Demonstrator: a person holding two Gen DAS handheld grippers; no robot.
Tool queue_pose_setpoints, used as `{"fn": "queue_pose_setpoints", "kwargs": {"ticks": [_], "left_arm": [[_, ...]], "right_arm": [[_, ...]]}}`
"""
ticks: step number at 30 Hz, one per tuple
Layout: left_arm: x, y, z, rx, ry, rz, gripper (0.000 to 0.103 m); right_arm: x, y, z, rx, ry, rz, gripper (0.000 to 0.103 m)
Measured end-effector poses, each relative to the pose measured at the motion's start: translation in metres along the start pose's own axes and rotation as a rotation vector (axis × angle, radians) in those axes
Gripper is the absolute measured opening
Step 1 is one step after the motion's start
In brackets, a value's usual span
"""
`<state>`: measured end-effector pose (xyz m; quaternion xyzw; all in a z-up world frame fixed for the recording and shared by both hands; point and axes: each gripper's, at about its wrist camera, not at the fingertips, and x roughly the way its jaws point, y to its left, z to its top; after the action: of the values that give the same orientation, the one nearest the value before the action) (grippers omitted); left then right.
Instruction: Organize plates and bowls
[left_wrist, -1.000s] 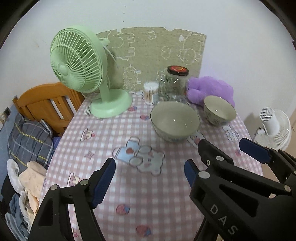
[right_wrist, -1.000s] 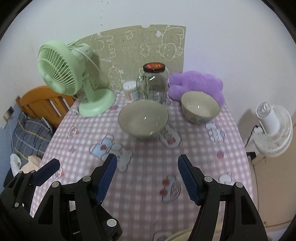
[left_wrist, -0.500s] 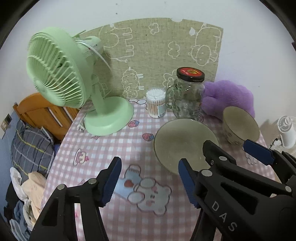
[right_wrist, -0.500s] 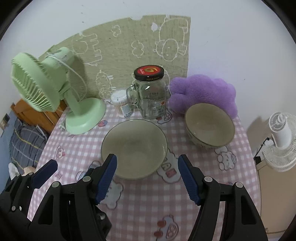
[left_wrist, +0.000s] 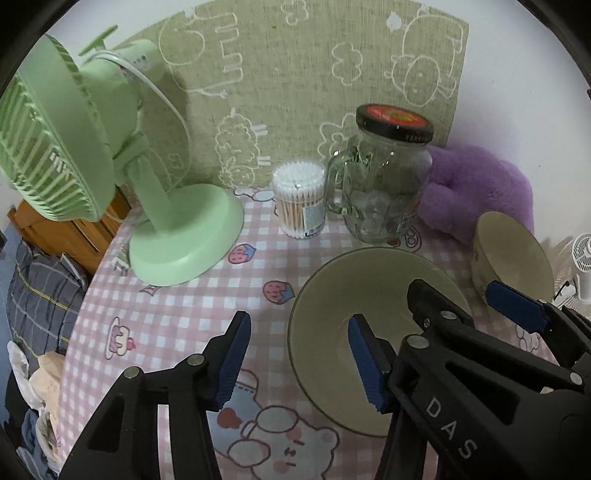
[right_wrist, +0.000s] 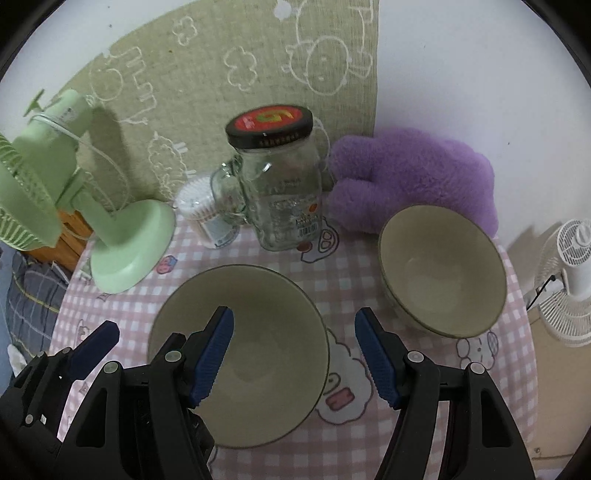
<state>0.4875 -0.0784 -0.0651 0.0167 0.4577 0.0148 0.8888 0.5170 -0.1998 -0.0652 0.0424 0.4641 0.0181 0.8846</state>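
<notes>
On the round table under a pink-and-white checked cloth (right_wrist: 424, 424) printed with cartoon animals, a wide, shallow, pale olive ceramic bowl (right_wrist: 258, 325) sits nearest the cameras, with a smaller, deeper bowl of the same glaze (right_wrist: 443, 273) just to its right, the two close but apart. Both black grippers with blue ribbed pads point down at the wide bowl from opposite sides. The left gripper (left_wrist: 299, 363) has its jaws closing, one pad inside the bowl and the other outside over the cloth, so the left rim lies between them; neither pad presses on it, as far as can be seen. The right gripper (right_wrist: 295, 354) is also narrowing slightly, its jaws straddling the bowl's right rim with clear gaps, holding nothing. Behind the bowls stand a clear glass handled jar with a black-and-red lid (right_wrist: 280, 192), a tub of cotton swabs (left_wrist: 299, 199), a mint-green desk fan (left_wrist: 122, 173) and a purple plush cushion (right_wrist: 413, 177).
</notes>
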Motion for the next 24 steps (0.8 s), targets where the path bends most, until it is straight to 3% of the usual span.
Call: {"fn": "queue_pose_setpoints", "kwargs": {"ticks": [5,8,15,17,24], "left_arm": [[0.013,-0.001,-0.001,-0.009,0.014,0.009,0.045],[0.018,-0.001,-0.002,-0.012,0.017,0.017,0.041],[0.028,-0.004,-0.003,-0.007,0.032,0.014,0.024],[0.029,-0.005,-0.003,-0.010,0.031,0.020,0.017],[0.031,-0.005,-0.002,-0.009,0.045,0.035,0.016]], "right_arm": [[0.013,0.000,-0.002,0.004,0.017,-0.007,0.060],[0.021,0.000,-0.002,0.004,0.031,-0.012,0.046],[0.030,-0.003,-0.002,0.004,0.031,-0.038,0.027],[0.030,-0.005,-0.002,0.004,0.027,-0.030,0.026],[0.027,-0.009,-0.003,0.026,0.031,-0.010,0.024]]}}
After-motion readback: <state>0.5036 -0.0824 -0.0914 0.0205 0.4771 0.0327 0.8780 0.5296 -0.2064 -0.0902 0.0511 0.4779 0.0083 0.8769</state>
